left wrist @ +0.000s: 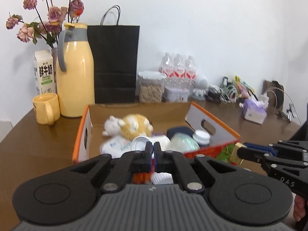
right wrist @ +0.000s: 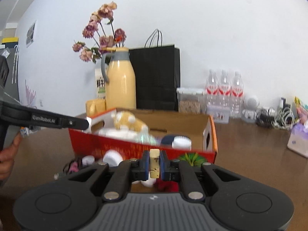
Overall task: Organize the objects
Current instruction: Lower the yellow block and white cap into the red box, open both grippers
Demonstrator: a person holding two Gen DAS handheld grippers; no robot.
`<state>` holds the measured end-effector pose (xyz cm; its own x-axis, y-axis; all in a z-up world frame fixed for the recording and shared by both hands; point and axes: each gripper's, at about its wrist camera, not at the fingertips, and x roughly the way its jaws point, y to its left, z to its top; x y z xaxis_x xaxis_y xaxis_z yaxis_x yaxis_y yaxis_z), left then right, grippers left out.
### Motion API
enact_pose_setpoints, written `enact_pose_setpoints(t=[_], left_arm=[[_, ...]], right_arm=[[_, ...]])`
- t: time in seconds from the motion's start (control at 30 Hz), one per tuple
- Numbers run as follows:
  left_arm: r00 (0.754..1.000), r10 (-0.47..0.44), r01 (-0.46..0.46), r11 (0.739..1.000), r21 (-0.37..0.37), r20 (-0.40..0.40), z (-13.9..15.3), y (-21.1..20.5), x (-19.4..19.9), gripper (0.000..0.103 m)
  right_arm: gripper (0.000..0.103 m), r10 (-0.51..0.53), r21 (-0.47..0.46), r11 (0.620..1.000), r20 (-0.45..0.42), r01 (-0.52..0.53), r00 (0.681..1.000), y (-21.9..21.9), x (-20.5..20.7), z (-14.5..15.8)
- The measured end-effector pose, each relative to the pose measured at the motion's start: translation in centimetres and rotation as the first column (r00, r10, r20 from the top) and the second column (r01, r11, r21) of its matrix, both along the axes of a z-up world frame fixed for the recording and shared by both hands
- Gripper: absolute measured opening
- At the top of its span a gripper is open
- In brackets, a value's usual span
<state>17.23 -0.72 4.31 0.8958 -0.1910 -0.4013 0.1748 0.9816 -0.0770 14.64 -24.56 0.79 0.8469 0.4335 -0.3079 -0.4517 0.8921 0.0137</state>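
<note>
An open orange-rimmed cardboard box point(left wrist: 211, 124) point(right wrist: 210, 132) sits on the brown table. It holds a plush cat point(left wrist: 132, 126) point(right wrist: 128, 122), a white pouch, a tin lid, a clear bag and a white-capped jar point(left wrist: 201, 136). My left gripper point(left wrist: 153, 148) is shut and empty just in front of the box's near wall. My right gripper point(right wrist: 154, 162) is shut on a small cream-yellow block point(right wrist: 154, 163) and hovers before the box's red front; it also shows in the left wrist view point(left wrist: 238, 152). Small white caps point(right wrist: 112, 156) and a pink item lie before the box.
Behind the box stand a yellow mug point(left wrist: 46, 108), a yellow thermos jug point(left wrist: 75, 71), a milk carton point(left wrist: 43, 73), dried roses, a black paper bag point(left wrist: 114, 63), a cereal container point(left wrist: 151, 86), water bottles point(left wrist: 179, 69), tangled cables and a purple tissue pack point(left wrist: 254, 111).
</note>
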Motion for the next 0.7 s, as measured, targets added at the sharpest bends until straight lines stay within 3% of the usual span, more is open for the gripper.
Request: enact_pose_setpoints(t=[0.17, 0.37, 0.53, 0.7], left_arm=[[0.999, 0.035, -0.035, 0.999, -0.019, 0.016, 0.6, 0.6, 2.5, 0.003], [0.996, 0.082, -0.081, 0.995, -0.051, 0.019, 0.5, 1.2, 5.9, 0.003], [0.996, 0.094, -0.094, 0.994, -0.053, -0.001, -0.6, 1.7, 7.6, 0.003], [0.994, 0.108, -0.109, 0.993, -0.036, -0.030, -1.7, 1.7, 8.3, 0.003]], right_arm=[[0.010, -0.001, -0.003, 1.000, 0.067, 0.002, 0.998, 1.5, 2.3, 2.4], [0.010, -0.021, -0.016, 1.000, 0.075, 0.022, 0.997, 4.4, 7.5, 3.8], [0.010, -0.050, -0.007, 0.999, 0.036, 0.050, 0.998, 5.5, 11.4, 2.3], [0.010, -0.053, -0.029, 0.998, -0.022, 0.053, 0.998, 5.3, 12.5, 0.2]])
